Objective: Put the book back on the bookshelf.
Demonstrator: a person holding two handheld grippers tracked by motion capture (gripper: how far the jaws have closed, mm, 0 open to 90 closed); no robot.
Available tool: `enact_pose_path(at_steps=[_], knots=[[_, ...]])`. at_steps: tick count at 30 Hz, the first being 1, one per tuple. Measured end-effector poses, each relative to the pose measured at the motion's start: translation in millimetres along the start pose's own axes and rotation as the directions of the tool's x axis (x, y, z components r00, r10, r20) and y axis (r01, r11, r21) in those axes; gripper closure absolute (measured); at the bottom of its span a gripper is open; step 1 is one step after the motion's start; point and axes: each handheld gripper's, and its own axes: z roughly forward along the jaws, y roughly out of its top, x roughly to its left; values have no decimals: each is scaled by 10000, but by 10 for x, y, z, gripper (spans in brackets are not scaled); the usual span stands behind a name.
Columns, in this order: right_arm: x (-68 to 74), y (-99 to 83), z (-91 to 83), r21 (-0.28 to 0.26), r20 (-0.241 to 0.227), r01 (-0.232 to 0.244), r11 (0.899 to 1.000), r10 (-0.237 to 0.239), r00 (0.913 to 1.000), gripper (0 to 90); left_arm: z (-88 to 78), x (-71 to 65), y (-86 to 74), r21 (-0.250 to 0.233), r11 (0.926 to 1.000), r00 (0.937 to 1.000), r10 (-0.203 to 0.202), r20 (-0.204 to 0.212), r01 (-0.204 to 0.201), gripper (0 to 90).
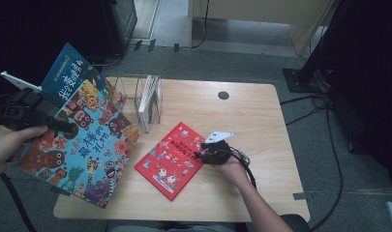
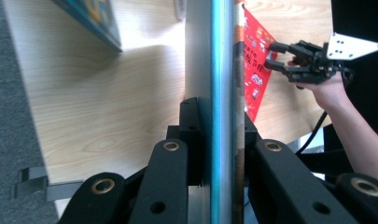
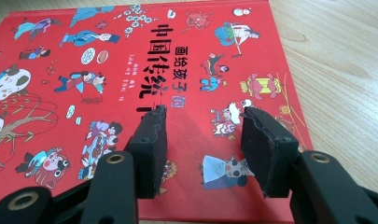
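Observation:
A large picture book [image 1: 89, 145] with many cartoon animals on its cover hangs tilted over the table's left edge. My left gripper [image 1: 63, 126] is shut on its left side. In the left gripper view the jaws [image 2: 219, 135] clamp the book's edge [image 2: 221, 70], which rises straight up the frame. A red picture book [image 1: 172, 159] lies flat on the table. My right gripper [image 1: 199, 153] rests at its right edge. In the right gripper view that gripper [image 3: 203, 126] stands open over the red cover [image 3: 107, 70], with nothing between its pads.
A wire book rack [image 1: 135, 94] stands at the back left of the wooden table [image 1: 251, 121], with white books [image 1: 150, 101] in it. A blue book [image 1: 70, 72] leans up at the far left. Cables and a dark stand [image 1: 305, 77] lie on the floor to the right.

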Motion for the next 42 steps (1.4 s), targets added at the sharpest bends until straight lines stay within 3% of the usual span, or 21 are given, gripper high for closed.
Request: enact_pose_path(at_steps=[14, 24, 31, 42], knots=[[2, -6, 0, -44, 27, 53, 10000, -53, 10000, 508, -225, 205, 216, -563, 9959, 9960, -730, -506, 702, 812], [4, -10, 1, -85, 53, 66, 9999, -65, 10000, 507, -383, 207, 455, -739, 9923, 9896, -1059, -970, 989, 812], [9, -24, -10, -104, 21, 54, 9999, -54, 10000, 507, -481, 230, 492, -816, 9912, 9845, -1141, -1334, 1038, 810], [31, -44, -17, -185, 67, 151, 9997, -150, 9999, 502, -380, 235, 789, -1106, 9874, 9834, -1271, -1292, 1131, 812]])
